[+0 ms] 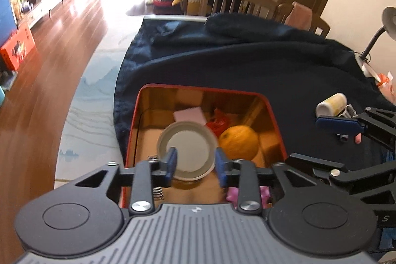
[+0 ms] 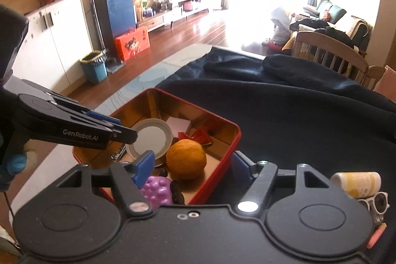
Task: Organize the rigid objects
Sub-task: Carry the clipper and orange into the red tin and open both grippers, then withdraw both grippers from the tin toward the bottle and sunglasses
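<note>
A red tin box (image 1: pixel 271 113) (image 2: pixel 235 140) with a gold inside sits on a dark blue cloth. In it lie a grey-rimmed round lid (image 1: pixel 186 152) (image 2: pixel 151 137), an orange (image 1: pixel 238 141) (image 2: pixel 185 158), a pink card (image 1: pixel 189 115), a red wrapper (image 2: pixel 200 136) and a purple knobbly toy (image 2: pixel 157 191). My left gripper (image 1: pixel 195 165) hovers over the box with its jaws on either side of the lid, apparently not clamping it. My right gripper (image 2: pixel 191 168) is open and empty at the box's near right corner.
A white and yellow bottle (image 1: pixel 333 104) (image 2: pixel 358 183) lies on the cloth (image 1: pixel 247 61) right of the box, beside white sunglasses (image 2: pixel 377 202). A desk lamp (image 1: pixel 386 24) stands at the far right. Wooden chairs (image 1: pixel 237 0) stand behind the table.
</note>
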The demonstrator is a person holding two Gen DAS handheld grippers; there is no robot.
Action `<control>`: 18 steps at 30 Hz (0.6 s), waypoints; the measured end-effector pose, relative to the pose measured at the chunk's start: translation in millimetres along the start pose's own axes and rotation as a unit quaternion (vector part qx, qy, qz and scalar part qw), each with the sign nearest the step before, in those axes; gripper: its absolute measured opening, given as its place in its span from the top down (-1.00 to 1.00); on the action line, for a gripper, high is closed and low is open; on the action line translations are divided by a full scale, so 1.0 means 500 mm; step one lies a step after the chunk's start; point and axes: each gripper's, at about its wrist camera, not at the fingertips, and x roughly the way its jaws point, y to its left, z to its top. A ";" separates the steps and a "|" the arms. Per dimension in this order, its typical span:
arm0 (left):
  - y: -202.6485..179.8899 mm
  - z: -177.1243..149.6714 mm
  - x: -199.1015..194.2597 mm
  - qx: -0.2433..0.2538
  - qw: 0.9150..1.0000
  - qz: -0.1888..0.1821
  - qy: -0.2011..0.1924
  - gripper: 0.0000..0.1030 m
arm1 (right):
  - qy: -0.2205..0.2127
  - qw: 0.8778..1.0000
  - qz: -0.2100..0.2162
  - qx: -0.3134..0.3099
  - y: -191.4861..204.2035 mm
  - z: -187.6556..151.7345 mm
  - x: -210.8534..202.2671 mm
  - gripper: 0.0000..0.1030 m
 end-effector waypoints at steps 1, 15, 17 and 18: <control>-0.007 0.000 -0.008 0.002 1.000 0.000 -0.008 -0.22 | -0.006 1.000 0.001 0.004 -0.006 -0.002 -0.013 -0.38; -0.150 -0.001 -0.087 0.028 0.997 0.002 -0.071 -0.57 | -0.042 0.997 -0.015 0.058 -0.102 -0.065 -0.140 -0.64; -0.174 -0.003 -0.090 0.035 0.997 -0.001 -0.074 -0.61 | -0.045 0.997 -0.018 0.065 -0.117 -0.075 -0.152 -0.73; -0.188 -0.003 -0.092 0.038 0.996 -0.003 -0.076 -0.64 | -0.048 0.996 -0.020 0.070 -0.127 -0.081 -0.161 -0.76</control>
